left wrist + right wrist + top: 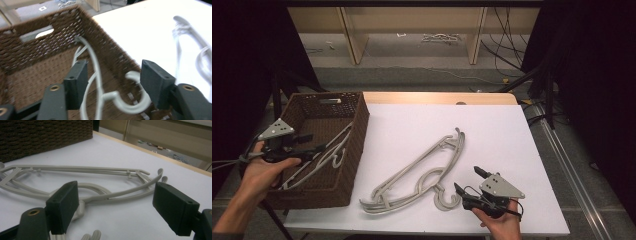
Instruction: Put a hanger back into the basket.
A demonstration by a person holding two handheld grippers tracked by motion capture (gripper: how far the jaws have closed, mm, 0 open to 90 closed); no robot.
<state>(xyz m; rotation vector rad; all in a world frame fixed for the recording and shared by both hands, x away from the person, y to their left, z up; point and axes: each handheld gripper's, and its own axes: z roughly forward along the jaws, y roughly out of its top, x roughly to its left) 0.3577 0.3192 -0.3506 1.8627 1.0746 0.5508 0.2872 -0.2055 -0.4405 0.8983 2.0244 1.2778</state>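
At left of the frame, the left tool (314, 148) gapes over a grey plastic hanger (96, 75) inside the brown woven basket (357, 135). At lower right, the right tool (468, 181) stands released beside stacked grey hangers (422, 172) on the white surface (502, 135).

- Grey plastic hangers (422, 172) sprawled across the white table's (492, 130) centre; open surface lay toward twelve and three o'clock.
- Brown woven wicker basket (357, 130) blocked nine o'clock.
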